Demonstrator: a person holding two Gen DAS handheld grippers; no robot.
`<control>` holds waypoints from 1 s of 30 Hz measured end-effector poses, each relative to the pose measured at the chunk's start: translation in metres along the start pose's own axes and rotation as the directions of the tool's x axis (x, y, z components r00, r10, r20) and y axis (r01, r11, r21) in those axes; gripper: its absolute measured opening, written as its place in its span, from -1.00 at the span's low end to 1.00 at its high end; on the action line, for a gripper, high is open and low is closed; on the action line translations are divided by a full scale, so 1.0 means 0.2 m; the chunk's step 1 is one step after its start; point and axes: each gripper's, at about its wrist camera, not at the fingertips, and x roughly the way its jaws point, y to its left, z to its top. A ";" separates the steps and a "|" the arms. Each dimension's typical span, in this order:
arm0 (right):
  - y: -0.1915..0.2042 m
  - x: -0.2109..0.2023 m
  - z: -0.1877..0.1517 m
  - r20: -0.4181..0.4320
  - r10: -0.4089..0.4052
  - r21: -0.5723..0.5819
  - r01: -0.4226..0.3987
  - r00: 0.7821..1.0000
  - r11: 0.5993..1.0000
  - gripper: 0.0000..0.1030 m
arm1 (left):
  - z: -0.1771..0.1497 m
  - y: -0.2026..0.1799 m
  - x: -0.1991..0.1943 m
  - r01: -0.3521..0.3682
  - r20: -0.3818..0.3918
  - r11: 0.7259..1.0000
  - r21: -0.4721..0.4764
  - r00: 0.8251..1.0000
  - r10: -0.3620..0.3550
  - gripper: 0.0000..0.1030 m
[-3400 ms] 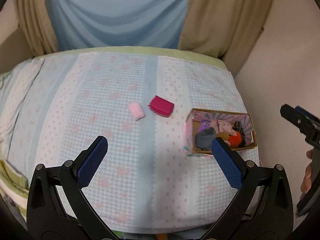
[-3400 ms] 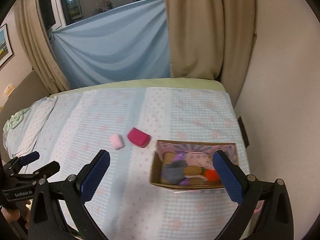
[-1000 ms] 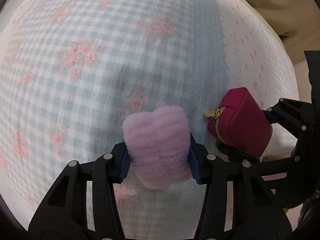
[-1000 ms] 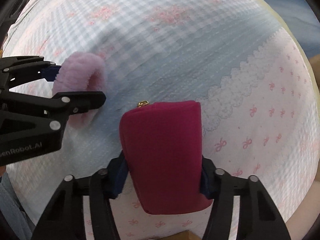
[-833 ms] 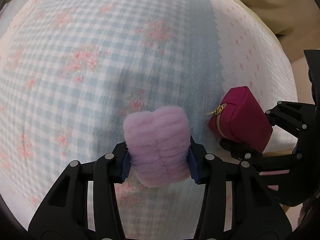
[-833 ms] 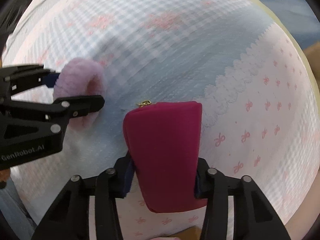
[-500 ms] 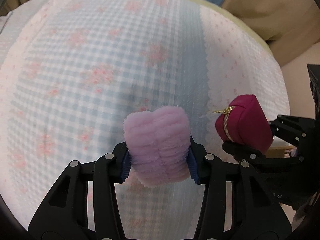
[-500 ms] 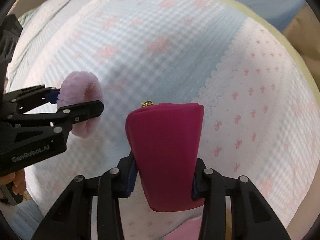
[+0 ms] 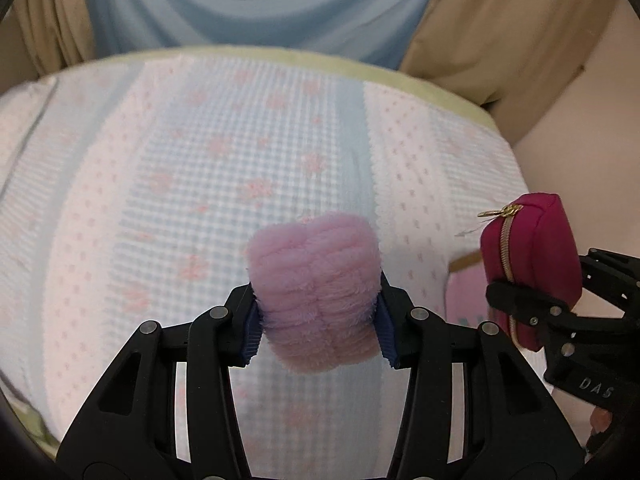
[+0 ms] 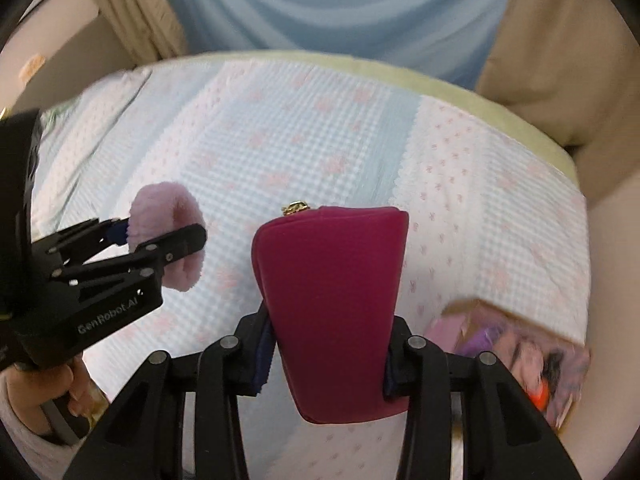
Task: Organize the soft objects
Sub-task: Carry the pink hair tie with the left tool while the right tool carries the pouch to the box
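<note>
With both grippers loaded and lifted off the bed, the two soft items hang in the air. Left gripper (image 9: 318, 322): jaws clamped on the fluffy pink roll (image 9: 314, 290), gripped across its lower half; the pile bulges over the pads (image 9: 251, 332). From the right wrist view the roll reads as a ring or cuff, open through the middle. Right gripper (image 10: 326, 356): jaws closed on the magenta pouch (image 10: 332, 300), held by its narrow sides near the bottom, zip pull (image 10: 294, 207) uppermost. In the left wrist view the pouch sits just to the right of the roll, apart from it.

Handling, as a judgement: both look light. The roll is very soft and compresses readily; a mid-body pinch should hold, though fluff may slip. The pouch looks firmer, padded fabric that keeps its shape; its flat sides give the surest hold, and the zip edge is best avoided.

Below: bed (image 9: 200, 184) with a checked, flowered cover. The box (image 10: 520, 344) of soft things sits at lower right in the right wrist view, blurred, close under the pouch. It is the likely destination for both.
</note>
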 end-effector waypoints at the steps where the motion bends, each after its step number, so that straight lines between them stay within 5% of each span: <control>1: 0.04 -0.05 -0.02 0.009 -0.020 0.014 0.020 1.000 1.000 -0.26 | -0.02 0.00 -0.06 -0.001 0.008 1.000 0.017 1.000 0.001 -0.17; 8: 0.09 -0.33 -0.21 0.080 -0.039 0.179 0.024 0.996 0.984 -0.26 | -0.18 -0.02 -0.41 -0.014 0.027 0.991 0.132 1.000 0.010 -0.17; 16: -0.01 -0.54 -0.46 0.110 -0.051 0.279 0.019 0.993 0.960 -0.26 | -0.27 -0.25 -0.55 0.038 0.014 0.983 0.182 0.999 -0.041 -0.17; 22: -0.29 -0.70 -0.61 0.143 -0.058 0.325 0.008 0.988 0.946 -0.26 | -0.32 -0.54 -0.55 0.052 0.011 0.982 0.183 0.998 -0.055 -0.17; 30: -0.83 -0.86 -0.79 0.142 -0.135 0.410 0.065 0.981 0.910 -0.26 | -0.29 -1.15 -0.41 0.107 -0.002 0.959 0.264 0.994 -0.110 -0.17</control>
